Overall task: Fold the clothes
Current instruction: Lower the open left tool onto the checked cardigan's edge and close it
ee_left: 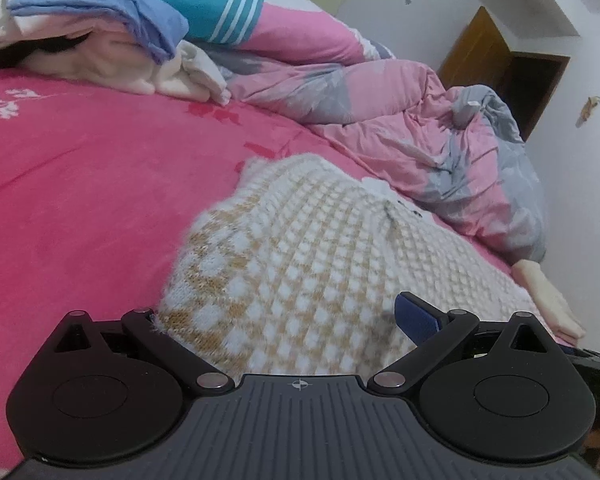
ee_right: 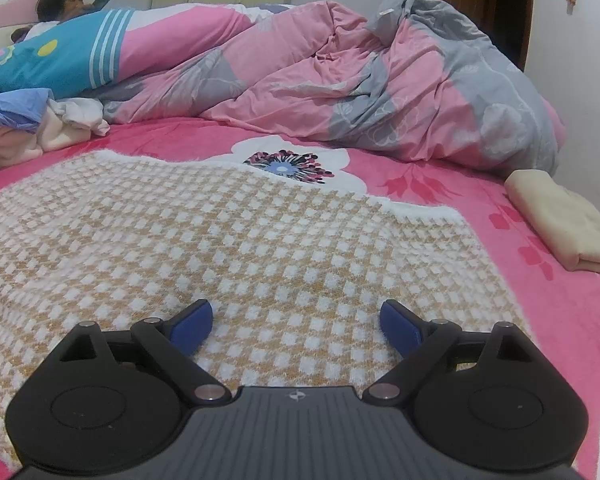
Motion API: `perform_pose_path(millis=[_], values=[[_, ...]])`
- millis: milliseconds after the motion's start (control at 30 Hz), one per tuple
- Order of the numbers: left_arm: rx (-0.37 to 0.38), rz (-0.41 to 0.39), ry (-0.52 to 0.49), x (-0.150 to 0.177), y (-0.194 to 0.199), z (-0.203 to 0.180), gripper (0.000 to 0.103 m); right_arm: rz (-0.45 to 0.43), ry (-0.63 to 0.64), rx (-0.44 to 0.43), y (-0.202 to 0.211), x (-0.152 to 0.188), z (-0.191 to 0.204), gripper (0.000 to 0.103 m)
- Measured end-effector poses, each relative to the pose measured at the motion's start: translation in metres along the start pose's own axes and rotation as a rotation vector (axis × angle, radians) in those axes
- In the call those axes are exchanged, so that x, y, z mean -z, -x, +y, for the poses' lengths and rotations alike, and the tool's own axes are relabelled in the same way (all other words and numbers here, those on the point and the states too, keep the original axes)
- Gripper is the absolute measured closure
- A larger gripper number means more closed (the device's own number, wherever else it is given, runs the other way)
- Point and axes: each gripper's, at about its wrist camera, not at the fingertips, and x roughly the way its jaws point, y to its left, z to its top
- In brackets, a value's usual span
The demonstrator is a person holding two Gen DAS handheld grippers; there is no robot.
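- The checked knit sweater [ee_right: 236,240] lies on the pink bedsheet [ee_right: 540,320], spread broad and mostly flat in the right wrist view; in the left wrist view its near part is humped up [ee_left: 300,248] and blurred, right against the tool.
- Your left gripper [ee_left: 284,320] has its linkages spread wide. Only one blue finger [ee_left: 416,316] shows; the other is hidden under the knit, so I cannot tell whether it is pinching cloth or just buried in it.
- Your right gripper [ee_right: 296,320] is wide open and holds nothing, both blue pads low over the sweater's near part, close to the knit or just touching.
- How far the fold has gone cannot be told from this; the raised cloth would fit either lifting a flap or laying one down.
- To fold well, keep both edges level, carry the cloth in one layer, and avoid dragging the fluffy knit across the sheet.
- Beyond the sweater: a folded cream cloth [ee_right: 564,224] at its right, a rumpled pink-grey quilt [ee_right: 380,92] behind it, and a heap of clothes [ee_right: 28,124] at its far left.
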Motion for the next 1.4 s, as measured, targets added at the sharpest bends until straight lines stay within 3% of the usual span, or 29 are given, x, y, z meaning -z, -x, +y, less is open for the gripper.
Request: perform_pose_path(millis=[300,933,1167,1300,1400], values=[[0.057,-0.059,0.127,-0.009,-0.017,0.008,0.003,-0.013,-0.005,-0.003,0.0,0.002,-0.001,0.008],[0.222,0.102,0.266,-0.003,0.017,0.032,0.012,-0.029,-0.016,-0.011,-0.002,0.003,-0.003,0.007],[0.22,0.034,0.261,-0.005,-0.003,0.021,0.007,-0.031,-0.019,-0.009,-0.001,0.004,-0.003,0.007],[0.217,-0.004,0.258,-0.006,-0.014,0.014,0.013,-0.03,-0.019,-0.009,-0.001,0.003,-0.002,0.007],[0.167,-0.022,0.216,-0.007,-0.014,0.007,0.022,-0.03,-0.02,-0.009,-0.001,0.003,-0.002,0.007]])
